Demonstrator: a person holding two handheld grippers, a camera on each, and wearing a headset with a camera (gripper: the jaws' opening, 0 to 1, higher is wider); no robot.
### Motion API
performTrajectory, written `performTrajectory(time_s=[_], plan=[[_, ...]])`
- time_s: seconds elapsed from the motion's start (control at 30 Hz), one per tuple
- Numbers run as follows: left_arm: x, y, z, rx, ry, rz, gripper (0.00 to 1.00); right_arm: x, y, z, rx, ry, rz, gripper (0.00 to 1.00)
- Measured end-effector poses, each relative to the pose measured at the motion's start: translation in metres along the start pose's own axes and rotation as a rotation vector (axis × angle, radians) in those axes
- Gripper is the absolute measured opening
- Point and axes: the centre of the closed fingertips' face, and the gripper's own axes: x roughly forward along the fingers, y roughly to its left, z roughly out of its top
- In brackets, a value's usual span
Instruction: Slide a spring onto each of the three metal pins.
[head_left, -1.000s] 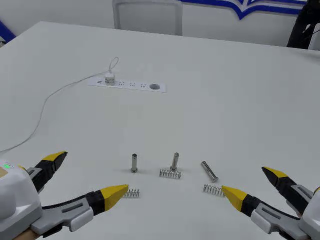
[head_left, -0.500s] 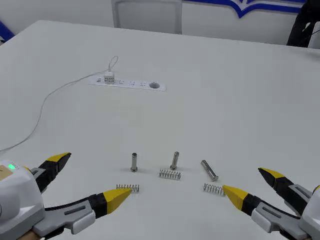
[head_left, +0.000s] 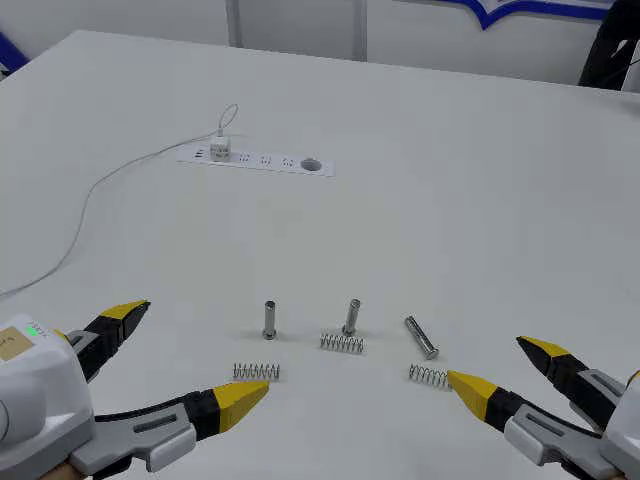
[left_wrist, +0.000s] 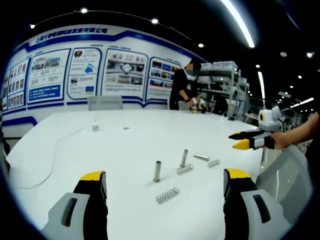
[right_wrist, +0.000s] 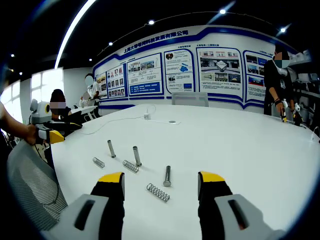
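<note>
left gripper wide open, empty; right gripper wide open, empty

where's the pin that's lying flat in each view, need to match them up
Head view: the lying pin is the rightmost of the three, low and right of centre, with a spring just below it.
Left gripper view: right of centre, spring to its lower right.
Right gripper view: low centre, spring to its lower left.
Shared landmark: the white charger plug far across the table.
</note>
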Motion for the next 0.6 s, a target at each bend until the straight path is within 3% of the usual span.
performTrajectory(time_s=[0.6], plan=[[0.0016, -0.0024, -0.0044, -0.014, 0.018, -0.014, 0.97, 0.0085, 0.0062, -0.0086, -0.028, 0.052, 0.037, 0.53]])
